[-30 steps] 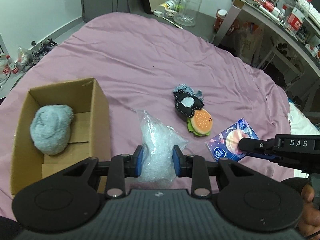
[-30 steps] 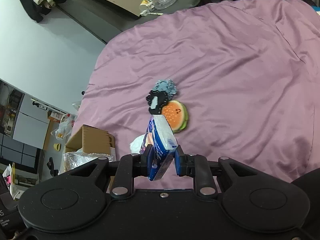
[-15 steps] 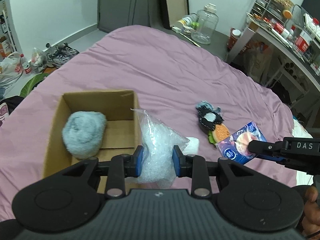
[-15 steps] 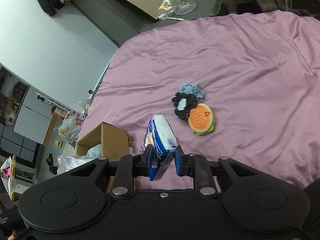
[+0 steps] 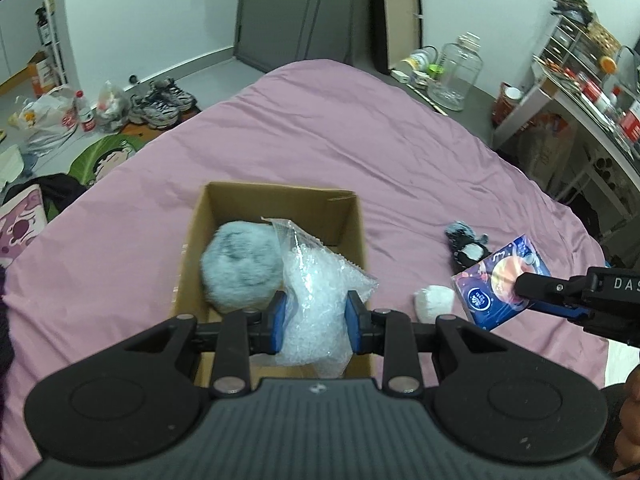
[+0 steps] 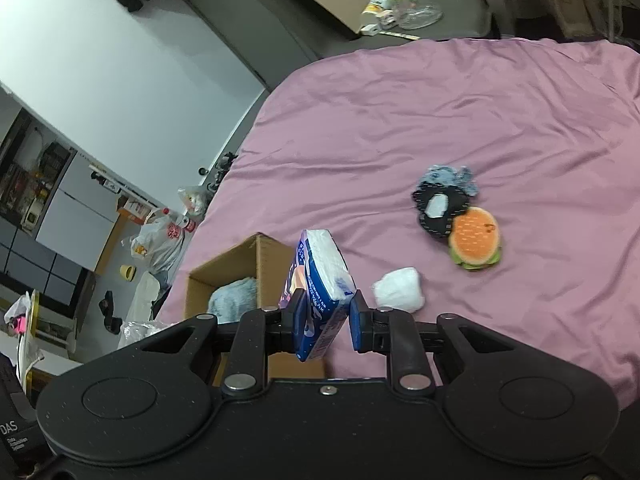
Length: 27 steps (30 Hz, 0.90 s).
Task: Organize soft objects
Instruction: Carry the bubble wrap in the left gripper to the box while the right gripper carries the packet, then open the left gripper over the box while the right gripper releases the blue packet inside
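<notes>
My left gripper (image 5: pixel 314 318) is shut on a clear bag of white beads (image 5: pixel 316 296), hanging over the near right part of an open cardboard box (image 5: pixel 280 196). A fluffy grey-blue ball (image 5: pixel 240 268) lies inside the box. My right gripper (image 6: pixel 326 316) is shut on a blue tissue pack (image 6: pixel 320 280), held up just right of the box (image 6: pixel 236 260); the same pack (image 5: pixel 500 280) shows at the right of the left wrist view. On the pink sheet lie a white soft wad (image 6: pixel 400 290), a burger plush (image 6: pixel 474 238) and a black-and-grey plush (image 6: pixel 440 200).
The pink bed (image 5: pixel 340 128) runs far ahead; its left edge drops to a floor with shoes (image 5: pixel 164 100) and plastic bags (image 5: pixel 48 120). A glass jar (image 5: pixel 454 76) stands beyond the far end, a cluttered desk (image 5: pixel 592 92) at the right.
Both grippers have moved left with their loads. The bead bag now hangs over the box instead of beside it, and the tissue pack has come close to the box's right wall.
</notes>
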Tool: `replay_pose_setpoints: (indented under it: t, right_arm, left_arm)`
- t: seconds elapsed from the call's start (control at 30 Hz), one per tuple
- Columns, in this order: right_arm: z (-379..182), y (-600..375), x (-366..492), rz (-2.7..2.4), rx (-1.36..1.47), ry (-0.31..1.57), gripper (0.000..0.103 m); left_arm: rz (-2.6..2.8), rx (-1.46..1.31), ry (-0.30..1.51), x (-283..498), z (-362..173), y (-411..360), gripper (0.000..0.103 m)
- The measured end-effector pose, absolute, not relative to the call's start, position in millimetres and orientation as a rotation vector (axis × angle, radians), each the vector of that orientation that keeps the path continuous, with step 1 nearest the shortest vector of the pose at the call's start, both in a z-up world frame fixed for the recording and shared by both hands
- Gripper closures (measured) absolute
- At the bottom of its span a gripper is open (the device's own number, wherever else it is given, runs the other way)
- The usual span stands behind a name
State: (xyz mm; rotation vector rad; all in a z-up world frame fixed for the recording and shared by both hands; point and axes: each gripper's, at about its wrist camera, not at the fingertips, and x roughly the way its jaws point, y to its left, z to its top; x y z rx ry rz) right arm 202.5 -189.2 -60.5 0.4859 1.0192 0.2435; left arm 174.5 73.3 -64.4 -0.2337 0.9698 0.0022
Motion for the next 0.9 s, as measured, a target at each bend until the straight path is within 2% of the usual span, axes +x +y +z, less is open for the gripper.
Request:
replay_pose_setpoints:
  t: [0.9]
  right_arm:
    - [-51,-102,235,0.314,0.421,1.018,0.081]
  left_arm:
    - [0.07,-0.327,1.024,177,-87,136,0.073]
